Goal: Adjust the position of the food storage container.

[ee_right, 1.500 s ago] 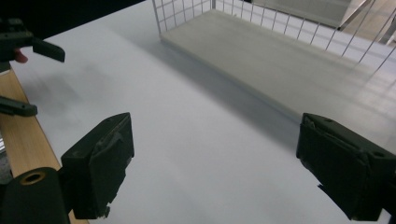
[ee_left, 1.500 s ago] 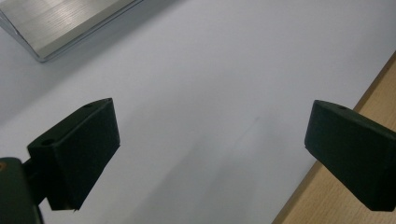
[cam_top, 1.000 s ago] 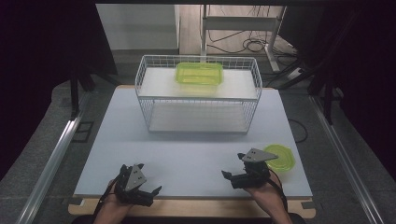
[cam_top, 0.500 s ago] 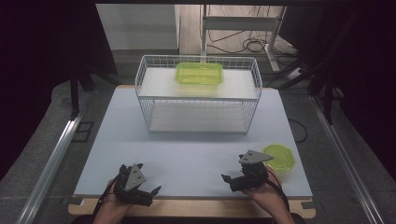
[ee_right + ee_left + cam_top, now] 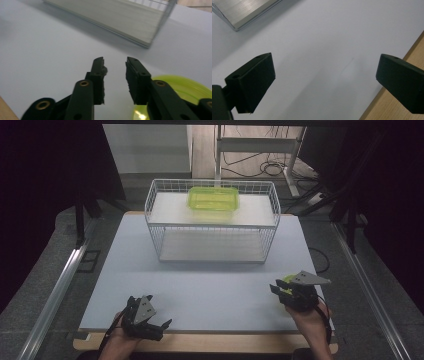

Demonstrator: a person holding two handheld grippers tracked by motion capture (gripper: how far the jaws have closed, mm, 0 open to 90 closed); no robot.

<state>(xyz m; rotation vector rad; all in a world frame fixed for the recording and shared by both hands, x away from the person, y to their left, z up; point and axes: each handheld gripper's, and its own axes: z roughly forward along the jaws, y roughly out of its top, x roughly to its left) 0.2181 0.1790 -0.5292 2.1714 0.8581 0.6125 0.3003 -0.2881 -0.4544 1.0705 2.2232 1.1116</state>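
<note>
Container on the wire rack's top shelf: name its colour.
Translucent yellow-green container; clearest in the high view.

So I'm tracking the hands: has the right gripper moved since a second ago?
Yes. The right gripper has shifted toward the table's right edge, now covering most of the green lid; its jaws have just been closing, empty.

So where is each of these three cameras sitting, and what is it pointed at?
High view: above the table's near edge, looking forward and down at the wire basket; both hands with the left gripper and right gripper show.
Left gripper view: on that gripper, facing the white table top between its wide-apart jaws.
Right gripper view: behind its narrowed jaws, which have just been closing with nothing between them, facing the basket.
Shared: the green plate and basket appear in the high and right gripper views.
</note>
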